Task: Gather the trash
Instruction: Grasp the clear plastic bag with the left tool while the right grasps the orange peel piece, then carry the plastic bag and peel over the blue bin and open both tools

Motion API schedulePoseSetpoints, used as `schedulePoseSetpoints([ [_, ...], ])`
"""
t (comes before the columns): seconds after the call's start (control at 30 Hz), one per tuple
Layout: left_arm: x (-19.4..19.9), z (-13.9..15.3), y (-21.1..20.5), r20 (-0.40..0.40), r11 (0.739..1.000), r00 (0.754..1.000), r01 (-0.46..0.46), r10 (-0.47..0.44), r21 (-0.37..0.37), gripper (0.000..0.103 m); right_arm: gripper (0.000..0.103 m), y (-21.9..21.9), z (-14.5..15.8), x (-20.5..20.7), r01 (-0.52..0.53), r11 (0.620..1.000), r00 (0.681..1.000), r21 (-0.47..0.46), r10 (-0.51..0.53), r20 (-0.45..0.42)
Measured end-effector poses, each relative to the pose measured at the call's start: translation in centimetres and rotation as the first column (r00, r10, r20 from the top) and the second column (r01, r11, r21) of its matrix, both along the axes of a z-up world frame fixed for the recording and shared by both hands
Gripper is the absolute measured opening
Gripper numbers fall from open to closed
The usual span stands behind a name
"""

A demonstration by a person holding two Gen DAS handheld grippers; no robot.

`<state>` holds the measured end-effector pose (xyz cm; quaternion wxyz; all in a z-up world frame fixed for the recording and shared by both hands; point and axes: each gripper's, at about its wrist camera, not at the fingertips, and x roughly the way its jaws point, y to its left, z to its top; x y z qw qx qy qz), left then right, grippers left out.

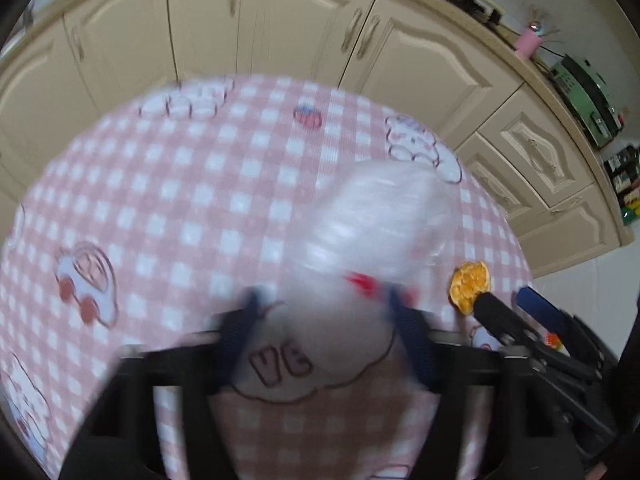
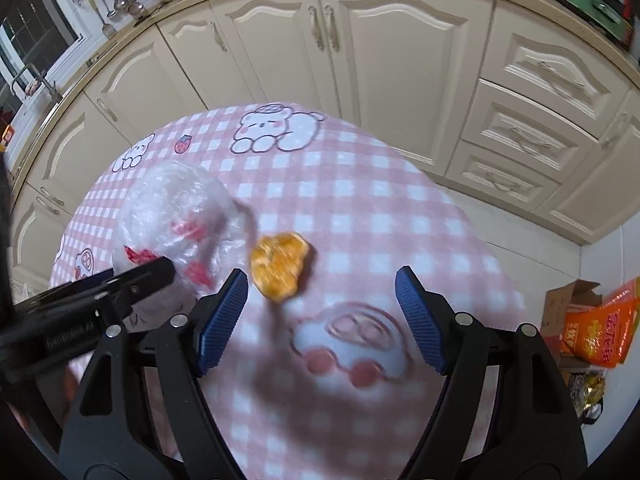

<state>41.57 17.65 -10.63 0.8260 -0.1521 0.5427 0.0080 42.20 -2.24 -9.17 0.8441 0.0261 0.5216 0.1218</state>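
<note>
A crumpled clear plastic bag (image 1: 368, 220) with red print lies on the pink checked tablecloth (image 1: 180, 200). My left gripper (image 1: 324, 308) is open, its blue fingers on either side of the bag's near end; the view is blurred. An orange peel (image 2: 280, 266) lies just right of the bag (image 2: 176, 216); it also shows in the left wrist view (image 1: 469, 285). My right gripper (image 2: 320, 300) is open and empty, a little nearer than the peel, its left finger (image 2: 224, 320) close to it. The left gripper's finger shows in the right wrist view (image 2: 132, 284) at the bag.
Cream kitchen cabinets (image 2: 360, 60) stand behind the table. A cardboard box with orange packets (image 2: 592, 320) sits on the floor at the right. A pink cup (image 1: 528, 42) and a green appliance (image 1: 584, 96) are on the counter.
</note>
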Motion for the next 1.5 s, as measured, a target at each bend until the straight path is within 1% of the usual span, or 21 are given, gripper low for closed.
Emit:
schedulePoseSetpoints([
  [0.03, -0.1, 0.2, 0.0, 0.006, 1.0, 1.0, 0.0, 0.0, 0.012, 0.041, 0.076, 0.7, -0.5, 0.3, -0.007, 0.999, 1.0, -0.031, 0.007, 0.012],
  [0.07, -0.2, 0.3, 0.1, 0.008, 1.0, 1.0, -0.001, 0.001, 0.018, 0.039, 0.075, 1.4, -0.6, 0.4, -0.014, 0.997, 0.999, -0.081, 0.018, 0.05],
  [0.1, -0.3, 0.4, 0.1, 0.015, 1.0, 1.0, -0.004, 0.004, 0.024, 0.038, 0.063, 2.1, -0.6, 0.3, -0.017, 0.992, 0.996, -0.129, 0.028, 0.084],
  [0.13, -0.4, 0.5, 0.2, 0.019, 0.999, 1.0, -0.006, 0.005, 0.032, 0.037, 0.038, 2.3, -0.6, 0.2, -0.013, 0.99, 0.993, -0.141, 0.029, 0.114],
  [0.17, -0.6, 0.6, 0.3, 0.02, 0.999, 1.0, -0.008, 0.007, 0.039, 0.037, 0.033, 2.3, -0.5, 0.1, -0.016, 0.993, 0.993, -0.117, 0.03, 0.118],
  [0.2, -0.7, 0.7, 0.4, 0.021, 0.999, 1.0, -0.013, 0.012, 0.045, 0.037, 0.033, 2.2, -0.5, 0.2, -0.017, 0.994, 0.993, -0.106, 0.029, 0.111],
  [0.23, -0.9, 0.9, 0.6, 0.022, 0.999, 1.0, -0.015, 0.014, 0.049, 0.037, 0.025, 2.0, -0.4, 0.2, -0.021, 0.995, 0.994, -0.098, 0.032, 0.108],
  [0.27, -1.0, 1.0, 0.7, 0.023, 0.998, 1.0, -0.019, 0.017, 0.057, 0.037, 0.021, 1.6, -0.2, 0.1, -0.02, 0.997, 0.994, -0.079, 0.028, 0.108],
  [0.3, -1.3, 1.2, 0.7, 0.025, 0.997, 1.0, -0.021, 0.02, 0.068, 0.037, 0.02, 1.1, -0.1, 0.0, -0.019, 0.999, 0.996, -0.049, 0.023, 0.088],
  [0.33, -1.4, 1.3, 0.6, 0.026, 0.997, 0.999, -0.02, 0.018, 0.074, 0.037, 0.015, 0.8, 0.0, -0.1, -0.019, 0.999, 0.997, -0.026, 0.021, 0.076],
  [0.37, -1.5, 1.4, 0.5, 0.028, 0.997, 0.999, -0.018, 0.016, 0.077, 0.037, 0.014, 0.3, 0.2, -0.3, -0.017, 1.0, 0.997, -0.006, 0.018, 0.071],
  [0.43, -1.9, 1.7, 0.0, 0.03, 0.996, 0.999, -0.015, 0.013, 0.082, 0.036, 0.012, -0.5, 0.8, -0.9, -0.003, 1.0, 0.996, -0.009, 0.004, 0.086],
  [0.57, -3.0, 2.9, -1.8, 0.056, 0.995, 0.998, 0.009, -0.015, 0.104, 0.037, 0.012, -2.3, 1.6, -2.1, 0.016, 1.0, 0.996, 0.024, -0.018, 0.084],
  [0.7, -4.2, 4.4, -4.1, 0.086, 0.993, 0.995, 0.044, -0.054, 0.108, 0.037, 0.012, -4.4, 2.6, -3.7, 0.041, 0.998, 0.994, 0.037, -0.044, 0.098],
  [0.8, -5.3, 5.7, -6.4, 0.11, 0.99, 0.99, 0.08, -0.093, 0.115, 0.037, 0.012, -6.8, 3.4, -5.1, 0.073, 0.996, 0.991, 0.053, -0.079, 0.106],
  [0.87, -6.1, 6.5, -8.3, 0.119, 0.988, 0.985, 0.116, -0.127, 0.1, 0.037, 0.012, -8.3, 3.9, -6.0, 0.092, 0.994, 0.989, 0.063, -0.098, 0.109],
  [1.0, -7.5, 7.8, -12.4, 0.135, 0.976, 0.97, 0.186, -0.2, 0.114, 0.037, 0.012, -12.3, 4.5, -8.3, 0.148, 0.986, 0.981, 0.08, -0.157, 0.116],
  [1.07, -8.2, 8.4, -14.9, 0.136, 0.966, 0.959, 0.234, -0.247, 0.107, 0.037, 0.012, -14.7, 4.5, -9.6, 0.183, 0.98, 0.975, 0.084, -0.192, 0.111],
  [1.23, -10.2, 9.1, -21.0, 0.142, 0.935, 0.927, 0.33, -0.347, 0.132, 0.037, 0.012, -20.9, 4.0, -13.3, 0.282, 0.954, 0.952, 0.101, -0.292, 0.091],
  [1.33, -11.5, 8.7, -25.0, 0.127, 0.908, 0.902, 0.397, -0.413, 0.136, 0.037, 0.012, -24.5, 3.3, -15.5, 0.348, 0.932, 0.931, 0.103, -0.357, 0.078],
  [1.5, -13.6, 6.9, -32.2, 0.085, 0.843, 0.843, 0.516, -0.531, 0.15, 0.037, 0.012, -30.1, 2.1, -18.8, 0.448, 0.887, 0.889, 0.111, -0.455, 0.055],
])
